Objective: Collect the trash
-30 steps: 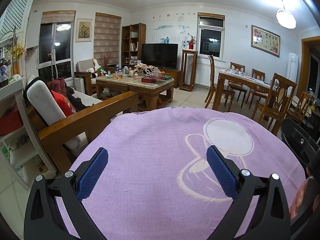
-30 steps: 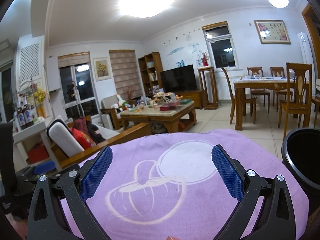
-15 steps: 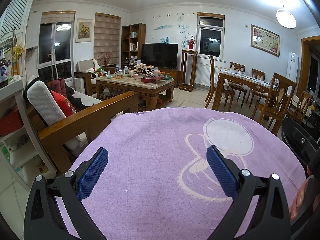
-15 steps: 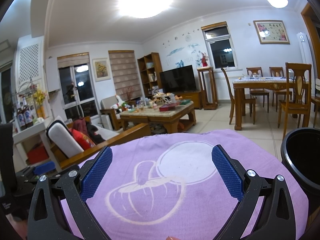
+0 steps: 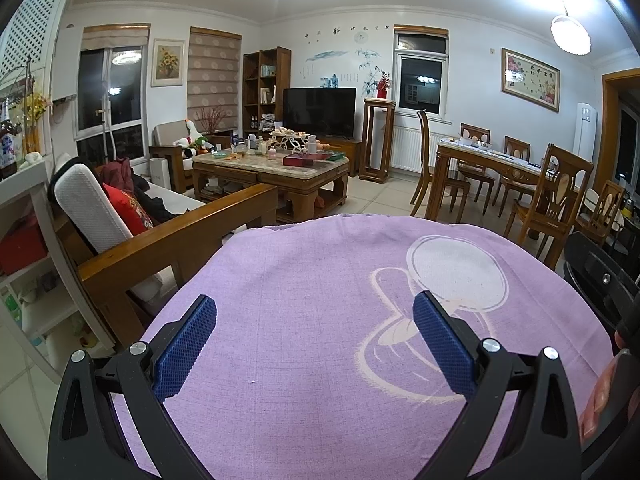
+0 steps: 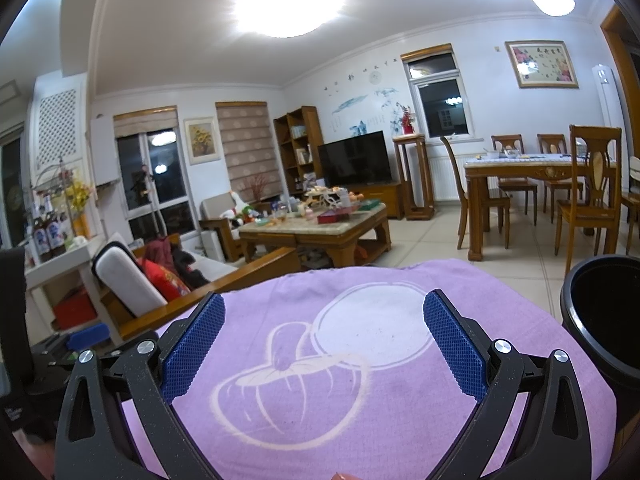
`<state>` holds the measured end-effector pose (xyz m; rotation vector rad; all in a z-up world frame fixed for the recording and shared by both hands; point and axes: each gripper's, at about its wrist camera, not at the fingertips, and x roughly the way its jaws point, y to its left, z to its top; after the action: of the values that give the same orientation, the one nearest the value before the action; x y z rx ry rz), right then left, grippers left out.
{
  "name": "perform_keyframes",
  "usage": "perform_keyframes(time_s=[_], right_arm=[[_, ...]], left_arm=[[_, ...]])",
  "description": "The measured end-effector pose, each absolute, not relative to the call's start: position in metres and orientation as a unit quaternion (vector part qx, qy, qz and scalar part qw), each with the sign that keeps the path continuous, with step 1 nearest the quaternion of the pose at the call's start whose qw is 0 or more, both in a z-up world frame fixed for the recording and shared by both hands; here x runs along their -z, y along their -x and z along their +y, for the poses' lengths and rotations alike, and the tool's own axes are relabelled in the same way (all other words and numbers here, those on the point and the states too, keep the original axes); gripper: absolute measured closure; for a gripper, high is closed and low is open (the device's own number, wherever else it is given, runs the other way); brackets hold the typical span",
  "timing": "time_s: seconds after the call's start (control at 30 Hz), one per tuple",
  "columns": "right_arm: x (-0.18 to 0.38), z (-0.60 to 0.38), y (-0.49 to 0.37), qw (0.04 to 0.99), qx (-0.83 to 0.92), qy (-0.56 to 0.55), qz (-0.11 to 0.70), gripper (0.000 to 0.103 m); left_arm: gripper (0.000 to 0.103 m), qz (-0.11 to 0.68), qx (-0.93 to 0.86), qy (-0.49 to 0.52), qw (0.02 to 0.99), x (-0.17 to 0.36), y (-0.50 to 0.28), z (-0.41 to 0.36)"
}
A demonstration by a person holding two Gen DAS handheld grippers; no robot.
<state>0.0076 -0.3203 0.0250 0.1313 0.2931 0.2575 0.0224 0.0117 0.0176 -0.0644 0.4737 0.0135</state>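
My left gripper (image 5: 315, 320) is open and empty, held low over a purple cloth with a pale cartoon print (image 5: 320, 280). My right gripper (image 6: 323, 318) is also open and empty over the same cloth (image 6: 360, 380). A black round bin (image 6: 604, 312) stands at the right edge of the right wrist view, just beside the cloth. No piece of trash shows on the cloth. The far coffee table (image 5: 272, 168) holds several small items, too small to tell apart.
A wooden sofa arm (image 5: 180, 236) with a red cushion (image 5: 128, 208) lies left. A dining table with chairs (image 5: 512, 176) stands right. A white shelf (image 5: 24, 216) is at far left. Part of the other gripper (image 5: 604, 280) shows at right.
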Motion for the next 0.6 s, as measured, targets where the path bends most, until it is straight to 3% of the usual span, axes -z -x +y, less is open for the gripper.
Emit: perform_keyframes(time_s=[0.6], right_arm=[[-0.023,-0.320,-0.007,0.979,-0.127,-0.066,0.145,0.005]], left_arm=[[0.005,0.228,0.013,0.035,0.973,-0.020,-0.026,0.024]])
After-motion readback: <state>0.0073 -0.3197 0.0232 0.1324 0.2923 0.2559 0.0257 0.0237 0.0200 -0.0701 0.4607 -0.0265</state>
